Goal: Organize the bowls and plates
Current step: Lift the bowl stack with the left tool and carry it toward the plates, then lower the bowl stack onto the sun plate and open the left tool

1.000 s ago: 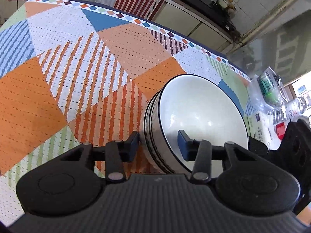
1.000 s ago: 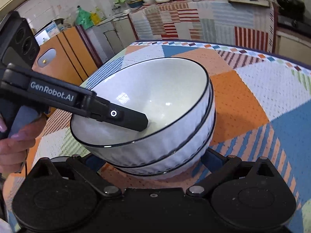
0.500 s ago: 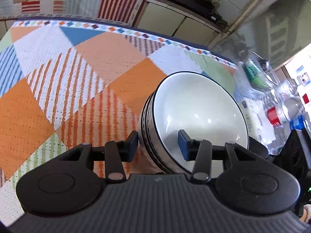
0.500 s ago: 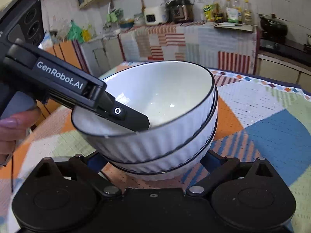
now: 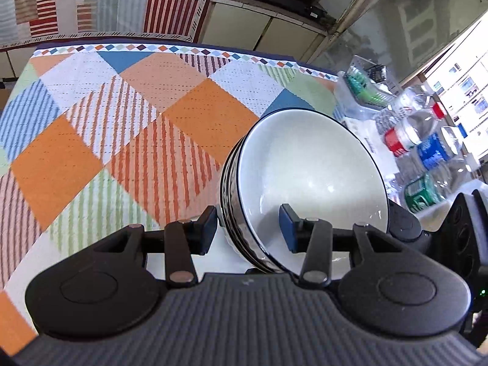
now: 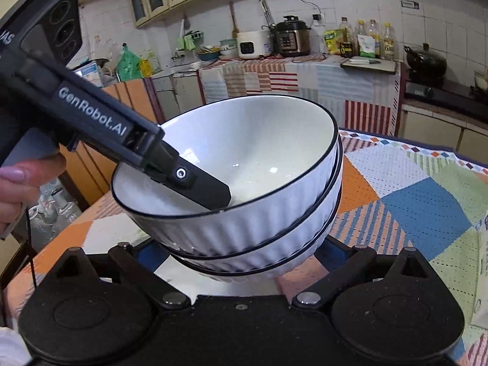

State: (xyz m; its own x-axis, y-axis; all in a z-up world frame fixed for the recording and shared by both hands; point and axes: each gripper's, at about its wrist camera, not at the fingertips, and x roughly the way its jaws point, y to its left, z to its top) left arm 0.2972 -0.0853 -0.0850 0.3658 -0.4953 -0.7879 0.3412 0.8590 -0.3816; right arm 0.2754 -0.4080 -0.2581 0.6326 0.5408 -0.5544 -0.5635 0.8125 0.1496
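Observation:
A stack of three white ribbed bowls with black rims hangs tilted above the patchwork tablecloth. My left gripper is shut on the stack's near wall, with one pad outside and the other inside the top bowl. In the right wrist view that inner finger reaches into the top bowl, and a hand holds the tool at the left edge. My right gripper straddles the bottom bowl from below, a blue pad against each side.
Several water bottles and a clear crate of green items crowd the table's right end. A white bag lies at the right edge. Behind the table runs a kitchen counter with cookers and oil bottles.
Both grippers have risen with the bowl stack between them. The tablecloth has dropped away, and more of the counter and the bottles has come into view.

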